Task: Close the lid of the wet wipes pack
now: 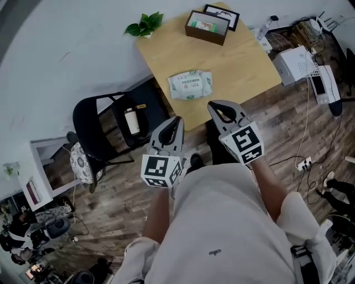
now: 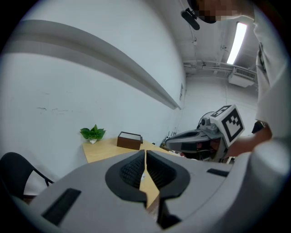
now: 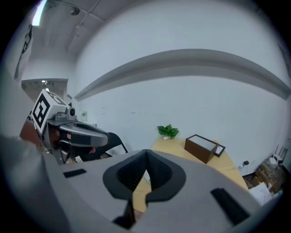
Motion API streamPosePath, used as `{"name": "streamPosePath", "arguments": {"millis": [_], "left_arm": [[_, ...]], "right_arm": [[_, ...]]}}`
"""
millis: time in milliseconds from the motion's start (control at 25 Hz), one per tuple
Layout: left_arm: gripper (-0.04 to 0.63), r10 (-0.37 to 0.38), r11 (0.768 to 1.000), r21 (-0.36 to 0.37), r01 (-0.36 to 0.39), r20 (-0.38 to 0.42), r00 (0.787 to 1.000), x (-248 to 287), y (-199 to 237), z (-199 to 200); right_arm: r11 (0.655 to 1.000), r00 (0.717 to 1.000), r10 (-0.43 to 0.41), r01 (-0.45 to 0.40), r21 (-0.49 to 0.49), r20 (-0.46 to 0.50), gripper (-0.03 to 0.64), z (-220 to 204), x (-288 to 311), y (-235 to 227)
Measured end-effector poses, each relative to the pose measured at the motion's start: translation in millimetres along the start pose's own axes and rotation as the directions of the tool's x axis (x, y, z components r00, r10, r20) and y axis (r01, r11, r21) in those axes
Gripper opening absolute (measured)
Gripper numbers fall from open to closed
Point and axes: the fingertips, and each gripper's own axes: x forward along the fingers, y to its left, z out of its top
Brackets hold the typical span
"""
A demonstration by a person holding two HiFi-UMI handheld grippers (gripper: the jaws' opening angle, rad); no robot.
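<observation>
My left gripper (image 1: 176,122) and right gripper (image 1: 217,108) sit pinched together, empty; a low approach could shove the wet wipes pack (image 1: 190,85) sideways

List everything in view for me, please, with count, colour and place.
wet wipes pack: one, white and green, table's near edge
table: one, light wood, top centre
box: one, dark brown, table's far edge
picture frame: one, black, beside the box
plant: one, green, table's far left corner
folding chair: one, black, left of table
bottle: one, white, on the chair
left gripper: one, grey, shut, empty, lower centre
right gripper: one, grey, shut, empty, lower centre
</observation>
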Motion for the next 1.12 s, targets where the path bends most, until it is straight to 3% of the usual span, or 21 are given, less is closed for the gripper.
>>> {"name": "streamPosePath", "arguments": {"millis": [360, 600, 1120], "left_arm": [[0.008, -0.026, 0.999, 0.031, 0.024, 0.042, 0.999, -78.2, -29.7, -13.7], [0.007, -0.033, 0.999, 0.044, 0.030, 0.058, 0.998, -116.2, -45.3, -20.2], [0.007, -0.001, 0.999, 0.047, -0.003, 0.094, 0.996, -144.8, -47.2, -10.5]], "right_arm": [[0.998, 0.996, -0.054, 0.052, 0.034, 0.073, -0.002, 0.2, -66.9, 69.5], [0.998, 0.994, -0.048, 0.044, 0.046, 0.095, -0.002, -3.0, -94.1, 109.8], [1.000, 0.991, 0.001, -0.004, 0.027, 0.133, -0.002, 6.6, -113.9, 138.9]]}}
